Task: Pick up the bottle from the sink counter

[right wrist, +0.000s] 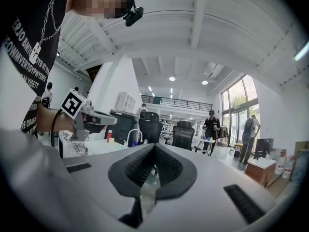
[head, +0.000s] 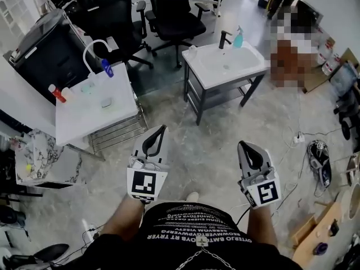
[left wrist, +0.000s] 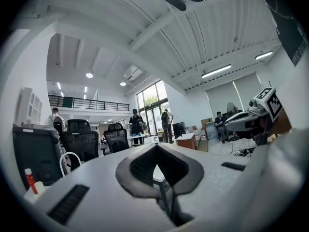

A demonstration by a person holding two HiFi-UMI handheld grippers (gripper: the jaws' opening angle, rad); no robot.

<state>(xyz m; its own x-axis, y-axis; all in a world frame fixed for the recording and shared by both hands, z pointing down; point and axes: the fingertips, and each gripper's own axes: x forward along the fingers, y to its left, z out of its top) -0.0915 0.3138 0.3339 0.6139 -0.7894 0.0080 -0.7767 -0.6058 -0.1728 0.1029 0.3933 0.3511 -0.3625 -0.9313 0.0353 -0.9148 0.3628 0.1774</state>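
Head view looks steeply down; both gripper views face level toward office chairs (head: pixel 171 10).

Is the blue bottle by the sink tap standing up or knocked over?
Upright: the bottle stands on the sink counter beside the black tap, its pump top uppermost.

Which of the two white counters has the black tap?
The farther sink counter, by the teal bottle; the left counter has a white looped tap.
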